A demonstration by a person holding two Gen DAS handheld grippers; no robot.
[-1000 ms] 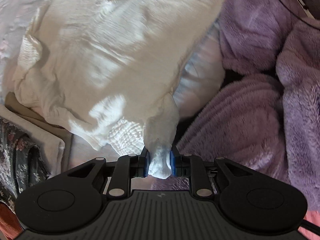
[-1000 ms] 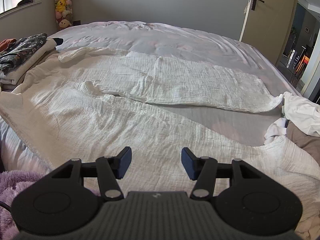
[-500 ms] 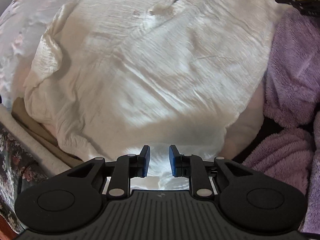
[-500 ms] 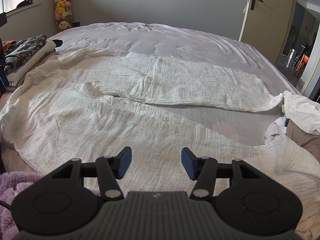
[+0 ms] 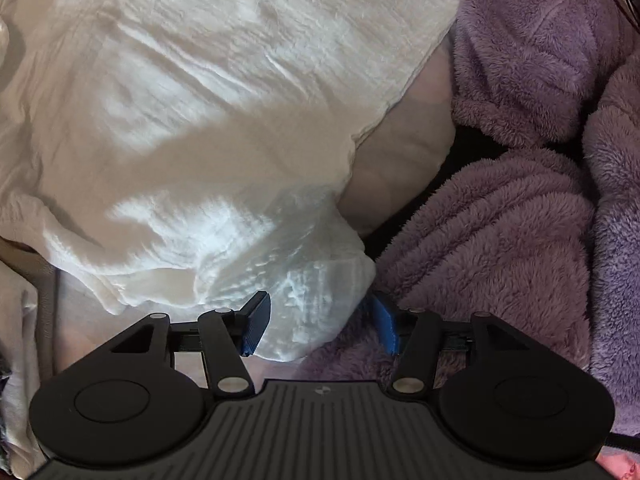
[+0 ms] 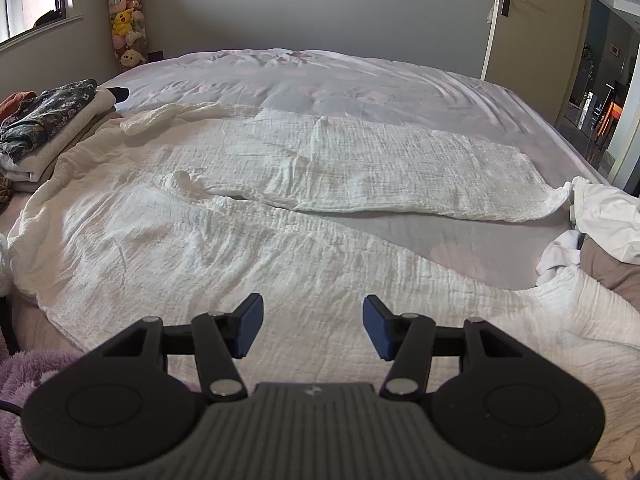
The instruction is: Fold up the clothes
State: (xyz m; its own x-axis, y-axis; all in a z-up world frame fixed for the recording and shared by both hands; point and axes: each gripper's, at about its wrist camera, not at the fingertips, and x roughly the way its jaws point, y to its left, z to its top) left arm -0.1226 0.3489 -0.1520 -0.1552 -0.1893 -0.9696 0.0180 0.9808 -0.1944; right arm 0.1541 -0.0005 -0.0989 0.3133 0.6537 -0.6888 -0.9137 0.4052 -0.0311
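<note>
- Left gripper (image 5: 316,326) points steeply down at the near corner of the white cloth (image 5: 224,128); jaws are opening, corner bunch sits between the blue pads but they no longer pinch it.
- Right gripper (image 6: 312,330) hangs over the same white cloth (image 6: 256,256) mid-bed, jaws apart, nothing between them.
- Cloth is spread across the bed (image 6: 360,80), one long strip doubled back toward the far side, near corner hanging at the bed edge next to the purple fleece (image 5: 520,240).
- Risk: the corner sits right at the edge, so once let go it may slide off toward the fleece and pull the fold crooked.
- Risk: the crinkly fabric is bunched at that corner; a regrab could take several layers or only a thin wisp that slips.
- Risk: left pad nearest the fleece could snag the purple fleece instead of the cloth if the jaws close where they are.
- Risk: the far strip is wrinkled and uneven, so the next fold will likely land skewed unless smoothed.
- Risk: a folded pile (image 6: 52,120) at the left edge and loose clothes (image 6: 600,216) on the right could get dragged by a wide sweep.
</note>
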